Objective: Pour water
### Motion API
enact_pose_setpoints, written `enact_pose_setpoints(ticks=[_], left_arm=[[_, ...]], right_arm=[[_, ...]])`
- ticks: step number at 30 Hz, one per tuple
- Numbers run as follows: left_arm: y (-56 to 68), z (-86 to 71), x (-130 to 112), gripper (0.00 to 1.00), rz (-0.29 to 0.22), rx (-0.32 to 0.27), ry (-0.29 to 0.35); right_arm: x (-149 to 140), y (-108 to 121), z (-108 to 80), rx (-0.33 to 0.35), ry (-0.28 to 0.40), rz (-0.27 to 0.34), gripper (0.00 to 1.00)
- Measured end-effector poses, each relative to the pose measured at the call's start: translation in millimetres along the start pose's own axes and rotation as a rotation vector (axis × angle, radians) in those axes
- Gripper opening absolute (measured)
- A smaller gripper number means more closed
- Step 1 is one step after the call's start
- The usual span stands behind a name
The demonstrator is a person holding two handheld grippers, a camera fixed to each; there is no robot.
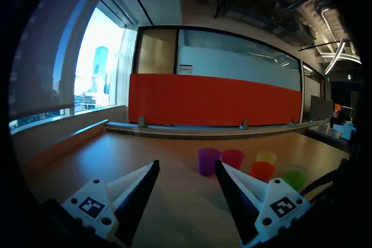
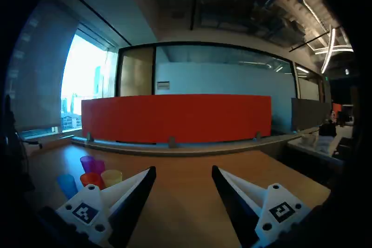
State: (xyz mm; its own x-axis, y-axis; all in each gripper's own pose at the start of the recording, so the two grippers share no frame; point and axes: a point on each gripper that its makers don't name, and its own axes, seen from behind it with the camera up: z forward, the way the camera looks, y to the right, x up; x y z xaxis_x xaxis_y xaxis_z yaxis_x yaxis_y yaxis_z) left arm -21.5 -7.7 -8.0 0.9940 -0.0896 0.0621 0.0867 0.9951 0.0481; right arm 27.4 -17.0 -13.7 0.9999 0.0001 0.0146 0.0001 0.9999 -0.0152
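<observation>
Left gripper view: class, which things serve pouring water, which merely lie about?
For the job: purple plastic cup, pink plastic cup, yellow plastic cup, orange plastic cup, green plastic cup, open left gripper.
Just around: red partition panel, wooden table.

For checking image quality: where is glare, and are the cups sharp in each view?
Left gripper view: the window is overexposed, the cups dim but fairly sharp. Right gripper view: the window glares too, the cups sit in shade; the red partition bows from fisheye distortion.

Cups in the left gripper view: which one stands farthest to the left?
The purple cup; the pink cup, yellow cup, orange cup and green cup all stand to its right.
</observation>
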Motion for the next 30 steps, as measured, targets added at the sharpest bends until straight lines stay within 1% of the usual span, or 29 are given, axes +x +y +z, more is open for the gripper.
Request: enact_pose_setpoints(ticks=[2, 5, 8, 11, 14, 17, 23, 30], left_arm=[[-0.6, 1.7, 1, 0.87, -0.012, 0.011, 0.012], [-2.4, 4.0, 0, 0.87, -0.015, 0.024, 0.029], [-5.2, 5.7, -1, 0.87, 0.005, 0.04, 0.042], [-6.8, 7.3, 0, 0.87, 0.036, 0.057, 0.063], [-5.9, 8.7, -3, 0.87, 0.062, 0.069, 0.071], [-4.8, 10.3, -8, 0.87, 0.07, 0.078, 0.068], [-6.5, 10.3, -18, 0.87, 0.053, 0.086, 0.067], [-14.2, 5.1, -23, 0.87, 0.06, 0.1, 0.075]], right_arm=[[0, -2, -0.8, 0.0, -0.004, -0.013, 0.93], [-1, -1, -1.7, -0.008, -0.015, -0.023, 0.94], [0, 1, -3.0, -0.014, -0.027, -0.023, 0.95], [2, 4, -3.9, -0.026, -0.029, -0.018, 0.97], [4, 8, -4.2, -0.039, -0.03, -0.018, 0.97], [6, 8, -4.3, -0.046, -0.031, -0.015, 0.97], [5, 2, -3.4, -0.041, -0.031, -0.018, 0.97], [-2, 2, -1.6, -0.042, -0.04, -0.002, 0.97]])
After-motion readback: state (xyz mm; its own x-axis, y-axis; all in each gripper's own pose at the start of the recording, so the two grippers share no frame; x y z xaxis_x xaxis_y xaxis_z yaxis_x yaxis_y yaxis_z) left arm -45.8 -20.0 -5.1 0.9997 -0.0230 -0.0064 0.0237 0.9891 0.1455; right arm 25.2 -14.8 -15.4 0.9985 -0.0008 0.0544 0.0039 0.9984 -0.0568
